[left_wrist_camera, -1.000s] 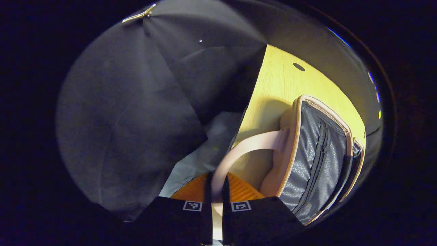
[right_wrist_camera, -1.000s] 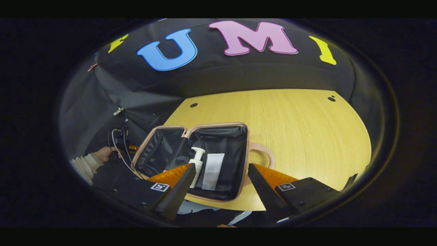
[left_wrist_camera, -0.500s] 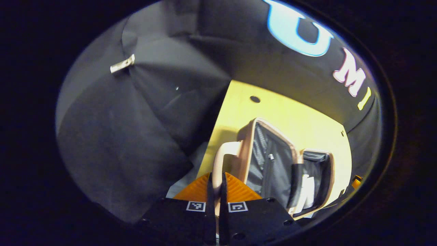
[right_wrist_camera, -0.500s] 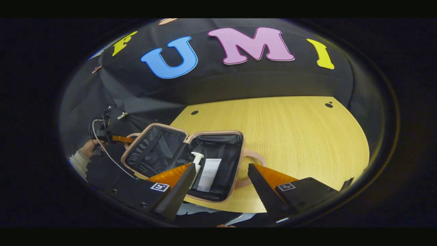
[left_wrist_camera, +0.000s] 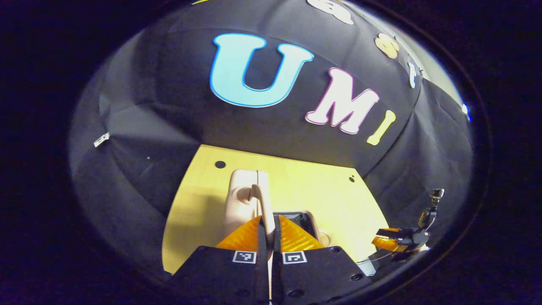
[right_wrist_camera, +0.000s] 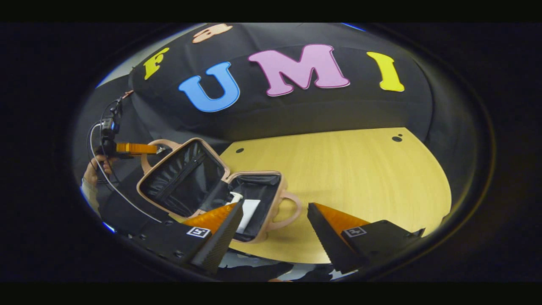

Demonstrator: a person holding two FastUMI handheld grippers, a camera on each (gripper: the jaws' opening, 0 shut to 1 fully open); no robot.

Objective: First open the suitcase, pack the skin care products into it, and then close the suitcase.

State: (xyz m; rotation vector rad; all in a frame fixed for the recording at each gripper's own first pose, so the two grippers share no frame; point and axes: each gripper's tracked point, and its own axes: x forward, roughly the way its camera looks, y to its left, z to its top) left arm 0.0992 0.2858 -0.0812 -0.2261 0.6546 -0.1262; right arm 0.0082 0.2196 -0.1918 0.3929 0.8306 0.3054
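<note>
Left hand-held gripper [left_wrist_camera: 269, 237] clamps the suitcase lid's handle [left_wrist_camera: 263, 203].

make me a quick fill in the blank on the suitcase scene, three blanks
1. The left gripper has its jaws shut on the lid's pink ____.
2. The suitcase rests on a ____ table.
3. The right gripper hovers with its jaws ____, holding nothing.

Missing words: handle; wooden; open
</note>
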